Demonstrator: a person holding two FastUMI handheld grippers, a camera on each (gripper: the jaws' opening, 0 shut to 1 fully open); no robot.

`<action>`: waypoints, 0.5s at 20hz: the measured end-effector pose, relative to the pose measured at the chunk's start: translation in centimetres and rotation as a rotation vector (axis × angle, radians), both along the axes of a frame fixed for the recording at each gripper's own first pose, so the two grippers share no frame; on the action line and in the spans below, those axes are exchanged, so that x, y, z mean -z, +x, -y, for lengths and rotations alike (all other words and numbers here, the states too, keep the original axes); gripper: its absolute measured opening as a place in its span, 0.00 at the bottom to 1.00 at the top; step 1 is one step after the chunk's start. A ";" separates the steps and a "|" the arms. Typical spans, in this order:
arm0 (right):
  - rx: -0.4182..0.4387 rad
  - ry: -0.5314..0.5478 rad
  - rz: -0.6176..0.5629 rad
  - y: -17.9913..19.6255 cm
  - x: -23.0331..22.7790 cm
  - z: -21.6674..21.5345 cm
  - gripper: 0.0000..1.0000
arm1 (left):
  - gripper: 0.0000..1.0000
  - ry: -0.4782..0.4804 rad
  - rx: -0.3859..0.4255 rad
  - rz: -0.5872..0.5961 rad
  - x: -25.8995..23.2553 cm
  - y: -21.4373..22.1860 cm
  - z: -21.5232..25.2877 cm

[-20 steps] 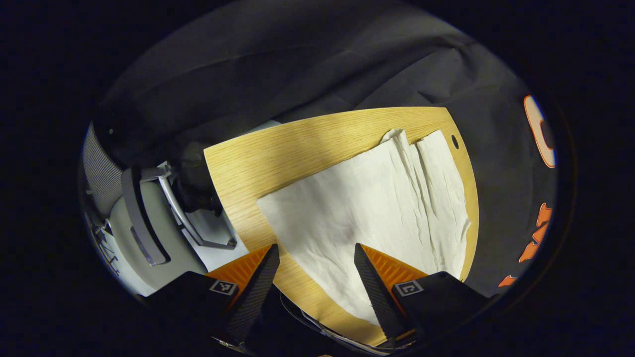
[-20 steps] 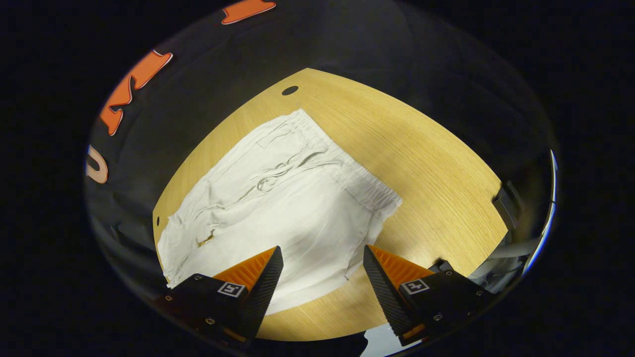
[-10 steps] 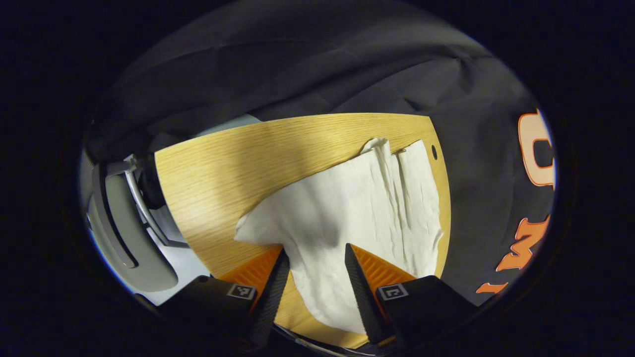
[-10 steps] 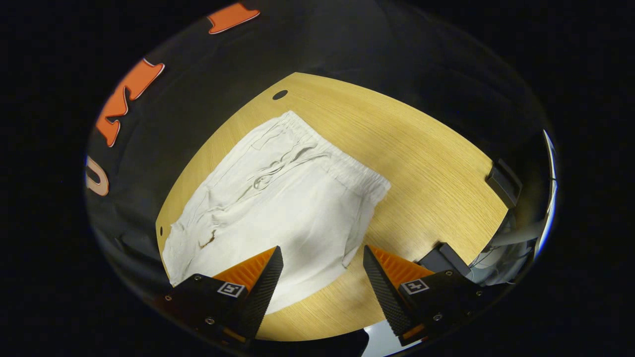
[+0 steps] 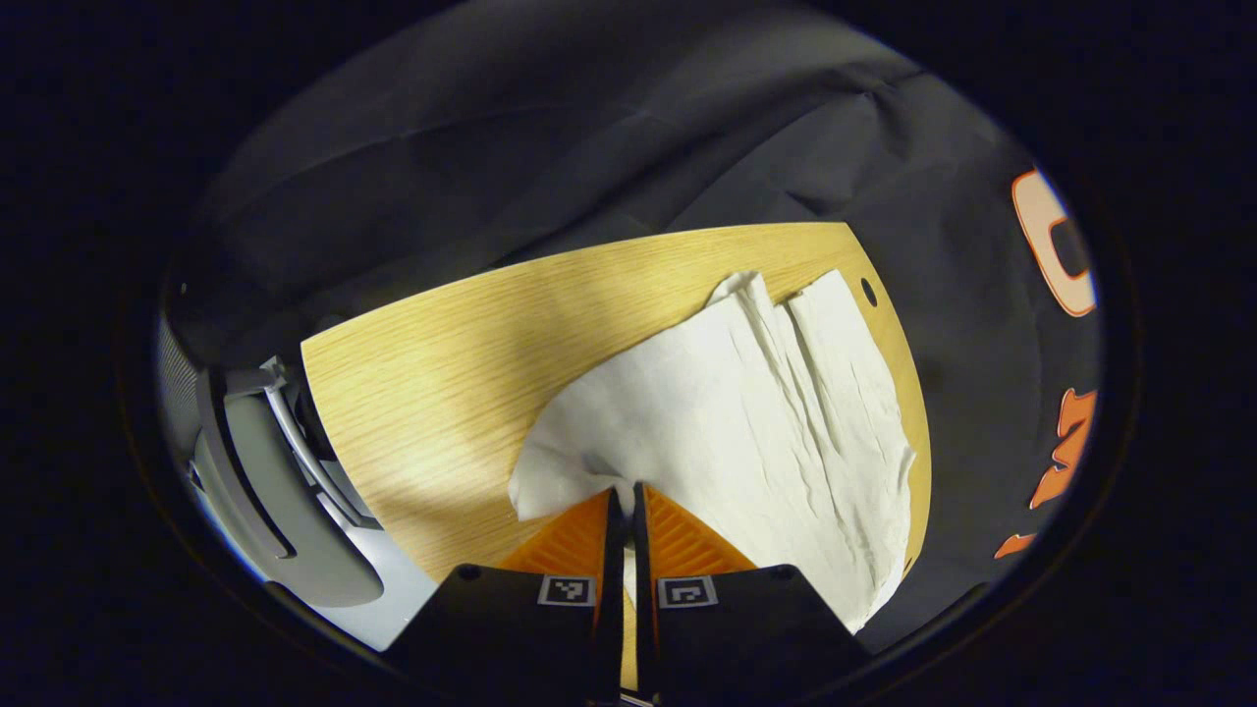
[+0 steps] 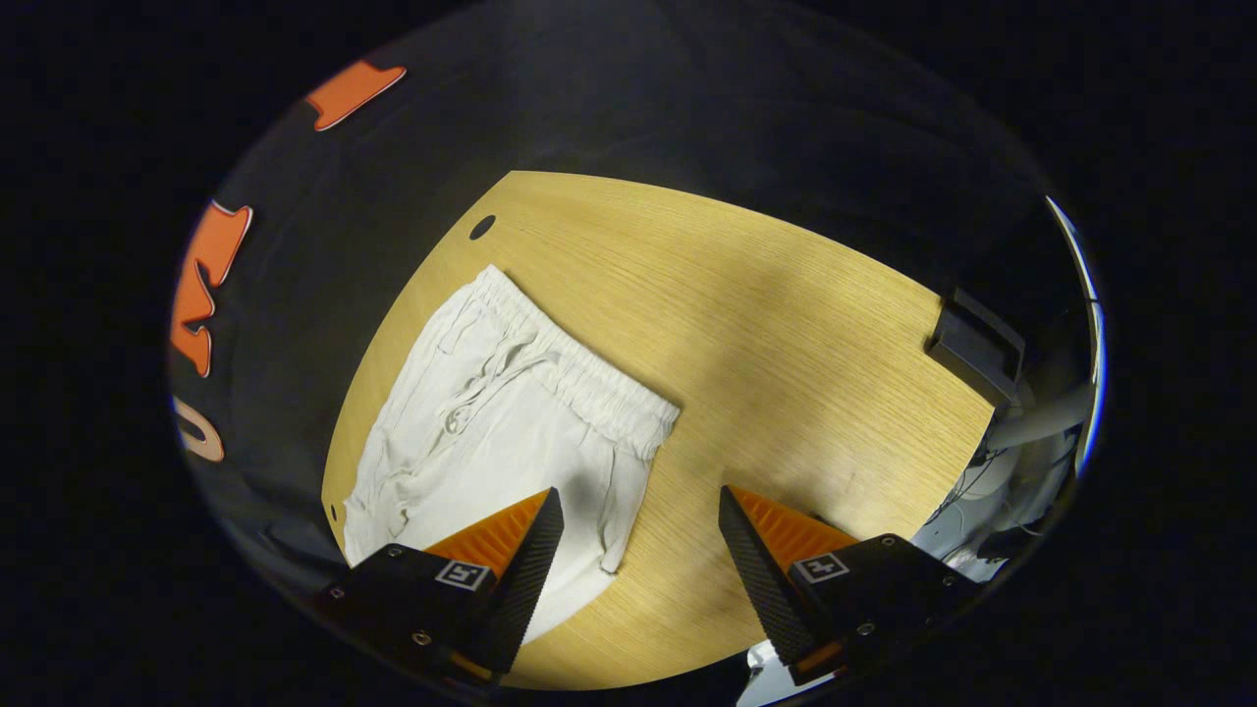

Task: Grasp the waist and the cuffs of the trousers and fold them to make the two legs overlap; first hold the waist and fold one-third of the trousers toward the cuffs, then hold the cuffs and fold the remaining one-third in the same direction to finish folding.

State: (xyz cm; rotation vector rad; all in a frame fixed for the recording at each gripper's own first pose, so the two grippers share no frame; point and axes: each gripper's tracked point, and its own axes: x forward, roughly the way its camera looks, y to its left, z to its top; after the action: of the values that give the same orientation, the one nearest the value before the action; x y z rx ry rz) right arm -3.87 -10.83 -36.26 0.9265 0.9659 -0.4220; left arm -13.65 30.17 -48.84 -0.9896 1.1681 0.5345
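Left gripper (image 5: 623,501) clenched on the near edge of the trousers (image 5: 746,412), both fingers pinching a puckered bit of cloth right at the tips. Rest of the garment spread ahead of and to the right of those jaws, flat on the table (image 5: 432,393). Probably the cuff end held there (hem not clear enough to swear to).

Right gripper (image 6: 638,516) released, jaws spread wide and gripping nothing. Trousers (image 6: 501,422) seen ahead and to the left of its fingers, gathered waist (image 6: 589,383) farthest forward, one side edge trailing down between the jaws. Bare table (image 6: 786,344) ahead and to the right.

Judged step: taking hold of both ends for the fold that stacks the legs. Best done by bringing the open right jaws down onto the waistband, biting through both layers near the corner, then lifting both ends together and level. Uneven lifting would likely skew the legs.

Cloth pale, thin, soft, well creased, with long wrinkles running lengthwise. Waist ruched like elastic, a drawstring looped just below it. Table smooth light wood grain, with a small dark hole near its far edge.
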 end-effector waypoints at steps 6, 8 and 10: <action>0.049 0.024 -0.027 2.3 1.6 0.2 0.93 | 0.04 0.037 0.006 0.058 -2.6 1.6 -0.3; 0.057 0.031 -0.029 3.0 1.7 0.4 0.89 | 0.04 0.042 0.000 0.086 -4.0 2.3 -0.6; 0.059 0.002 -0.053 3.0 2.5 1.1 0.86 | 0.04 0.052 0.009 0.107 -5.2 3.0 -0.7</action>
State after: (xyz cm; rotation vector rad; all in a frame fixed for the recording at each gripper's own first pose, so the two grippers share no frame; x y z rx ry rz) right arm -0.86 -11.92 -38.72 0.9512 0.9888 -0.4981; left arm -10.62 30.91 -43.64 -0.9565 1.0579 0.4957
